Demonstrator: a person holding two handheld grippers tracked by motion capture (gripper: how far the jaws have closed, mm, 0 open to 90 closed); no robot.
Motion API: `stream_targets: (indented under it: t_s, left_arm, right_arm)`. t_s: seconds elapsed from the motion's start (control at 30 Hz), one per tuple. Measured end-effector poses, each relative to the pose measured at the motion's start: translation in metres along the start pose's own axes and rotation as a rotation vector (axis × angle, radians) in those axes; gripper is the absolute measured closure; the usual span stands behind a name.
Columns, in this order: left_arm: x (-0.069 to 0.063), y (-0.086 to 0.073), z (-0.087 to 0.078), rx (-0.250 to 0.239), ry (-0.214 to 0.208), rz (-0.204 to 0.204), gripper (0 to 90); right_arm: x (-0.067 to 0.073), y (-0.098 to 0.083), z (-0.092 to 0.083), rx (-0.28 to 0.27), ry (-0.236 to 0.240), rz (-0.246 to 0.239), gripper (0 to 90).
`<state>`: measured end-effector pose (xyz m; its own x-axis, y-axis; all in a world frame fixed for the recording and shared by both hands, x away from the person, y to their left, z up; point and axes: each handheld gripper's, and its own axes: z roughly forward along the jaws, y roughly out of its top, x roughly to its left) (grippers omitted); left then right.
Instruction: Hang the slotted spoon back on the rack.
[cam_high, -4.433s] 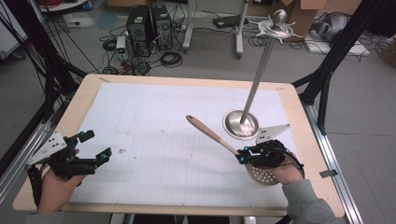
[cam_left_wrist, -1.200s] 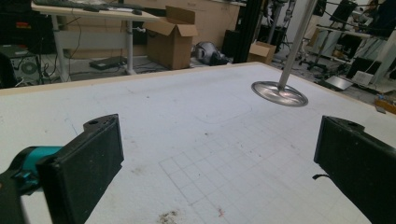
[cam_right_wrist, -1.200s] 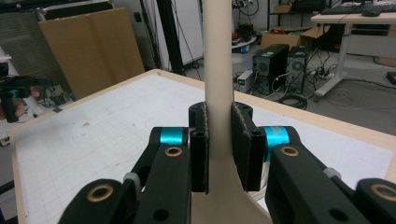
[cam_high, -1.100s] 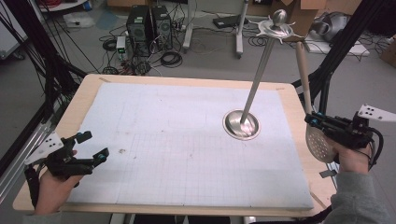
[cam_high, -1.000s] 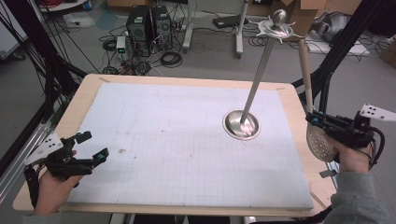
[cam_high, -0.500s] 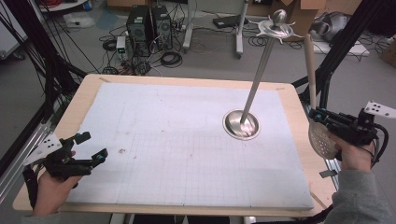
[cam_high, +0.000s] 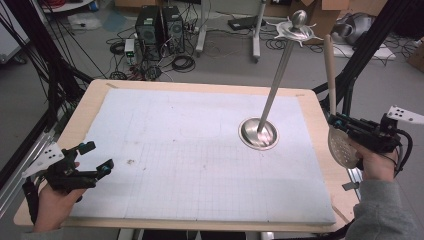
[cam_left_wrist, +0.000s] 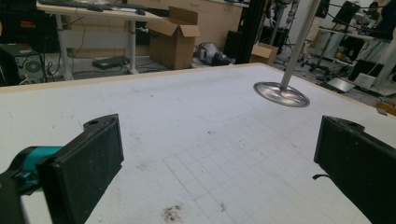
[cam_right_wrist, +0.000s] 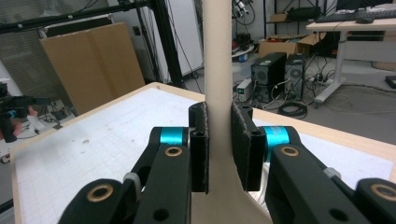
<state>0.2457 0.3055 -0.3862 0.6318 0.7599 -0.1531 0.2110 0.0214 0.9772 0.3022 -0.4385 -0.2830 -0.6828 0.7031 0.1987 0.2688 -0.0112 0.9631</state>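
High view: right gripper (cam_high: 336, 121) clamps the slotted spoon (cam_high: 340, 146) by its neck, handle rising above; left gripper (cam_high: 96, 157) hangs wide open, nothing between.

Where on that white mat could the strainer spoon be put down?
The white mat lies bare from the left gripper across to the metal stand. The near strip in front of the stand is free too. The right gripper, holding the strainer spoon, crowds the right edge.

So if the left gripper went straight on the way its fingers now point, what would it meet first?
Probably the metal stand's round base, ahead and to the right of the open left gripper. The white mat before it looks free; depth is unclear, so it might pass beside it.
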Motion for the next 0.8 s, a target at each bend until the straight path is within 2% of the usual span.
stream_targets:
  t_s: [0.6,0.8]
  left_arm:
    - [0.0,0.0,0.0,-0.003,0.0,-0.006,1.8]
    - [0.0,0.0,-0.001,-0.003,-0.015,-0.009,1.8]
  right_arm:
    - [0.003,-0.001,0.009,0.027,0.018,0.0,78.2]
    - [0.004,-0.001,0.013,0.034,0.012,-0.005,78.2]
